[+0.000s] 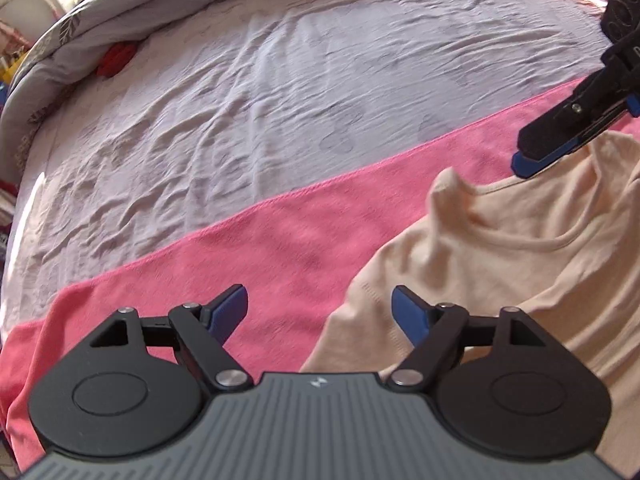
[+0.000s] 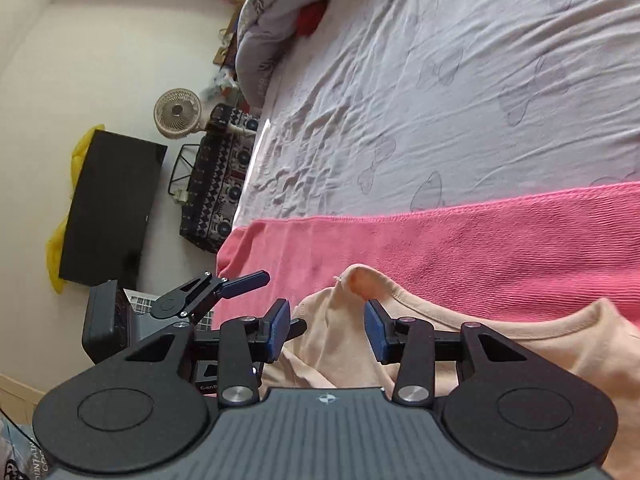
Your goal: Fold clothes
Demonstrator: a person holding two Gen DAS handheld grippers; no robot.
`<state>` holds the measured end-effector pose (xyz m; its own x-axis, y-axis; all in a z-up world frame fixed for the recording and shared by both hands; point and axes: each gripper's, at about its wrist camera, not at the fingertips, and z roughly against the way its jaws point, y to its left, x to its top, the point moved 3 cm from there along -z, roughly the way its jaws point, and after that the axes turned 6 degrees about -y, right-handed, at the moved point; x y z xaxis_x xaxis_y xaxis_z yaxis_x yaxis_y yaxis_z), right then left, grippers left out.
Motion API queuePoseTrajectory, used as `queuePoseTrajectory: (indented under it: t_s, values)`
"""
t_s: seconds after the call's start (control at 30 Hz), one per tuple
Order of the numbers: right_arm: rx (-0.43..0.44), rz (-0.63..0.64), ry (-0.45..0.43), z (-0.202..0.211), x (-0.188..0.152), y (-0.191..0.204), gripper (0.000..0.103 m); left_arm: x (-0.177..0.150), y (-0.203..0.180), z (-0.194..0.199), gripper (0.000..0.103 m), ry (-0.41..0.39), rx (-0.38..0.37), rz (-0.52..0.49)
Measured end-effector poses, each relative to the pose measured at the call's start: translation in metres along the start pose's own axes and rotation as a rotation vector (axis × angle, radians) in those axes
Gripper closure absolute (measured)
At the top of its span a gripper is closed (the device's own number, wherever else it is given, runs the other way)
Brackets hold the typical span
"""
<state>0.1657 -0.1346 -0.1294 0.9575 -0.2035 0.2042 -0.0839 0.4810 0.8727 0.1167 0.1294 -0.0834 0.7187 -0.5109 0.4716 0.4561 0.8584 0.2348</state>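
A pale peach, soft knit T-shirt (image 1: pixel 520 248) lies on a bright pink ribbed blanket (image 1: pixel 248 248) spread across the near part of a bed covered by a wrinkled lilac sheet (image 1: pixel 260 92) printed with faint butterflies. The step in hand looks like the opening one: getting hold of the shirt's upper corners so it can be lifted and laid flat before any fold. The left hand-held gripper (image 1: pixel 320 312) hovers with its blue pads wide apart over the shirt's left edge, nothing between them. The right hand-held gripper (image 2: pixel 327 330) has its jaws about half open and astride a raised hump of fabric near the shoulder (image 2: pixel 360 276); the pads do not appear to press on the cloth, though the fisheye view from close in makes that hard to be sure of. The shirt's round collar (image 2: pixel 520 316) faces the far side of the bed, so its long axis seems to run from the collar back toward the person, roughly across the pink blanket's long edge; the hem is out of view. The next move, as I judge it, calls for each gripper to close on a shoulder, then pull apart evenly to take out the bunching.
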Motion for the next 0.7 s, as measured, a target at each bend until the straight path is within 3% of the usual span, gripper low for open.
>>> queuePoseTrajectory:
  t_s: [0.13,0.3,0.33,0.4,0.53,0.63,0.7]
  values:
    - [-0.036,0.012,-0.021,-0.023,0.006,-0.001,0.06,-0.022,0.023,-0.009,0.023,0.037,0.069,0.052]
    - [-0.067,0.059,0.04,-0.044,-0.001,0.004,0.062,-0.034,0.03,-0.007,0.02,0.01,0.067,0.088]
    - [-0.066,0.052,0.03,-0.046,-0.001,0.004,0.066,-0.035,0.031,-0.007,0.02,0.006,0.067,0.094]
    - [-0.058,0.023,-0.007,-0.046,0.001,0.003,0.096,-0.037,0.034,-0.009,0.017,-0.002,0.064,0.111]
    - [-0.039,-0.044,-0.069,-0.045,0.006,-0.002,0.097,-0.043,0.04,-0.01,0.016,-0.019,0.053,0.146]
    - [-0.08,-0.11,-0.135,-0.046,0.006,-0.014,0.098,-0.047,0.044,-0.011,0.013,-0.029,0.046,0.172]
    - [-0.062,-0.207,-0.183,-0.044,0.006,-0.029,0.098,-0.05,0.047,-0.011,0.011,-0.034,0.042,0.188]
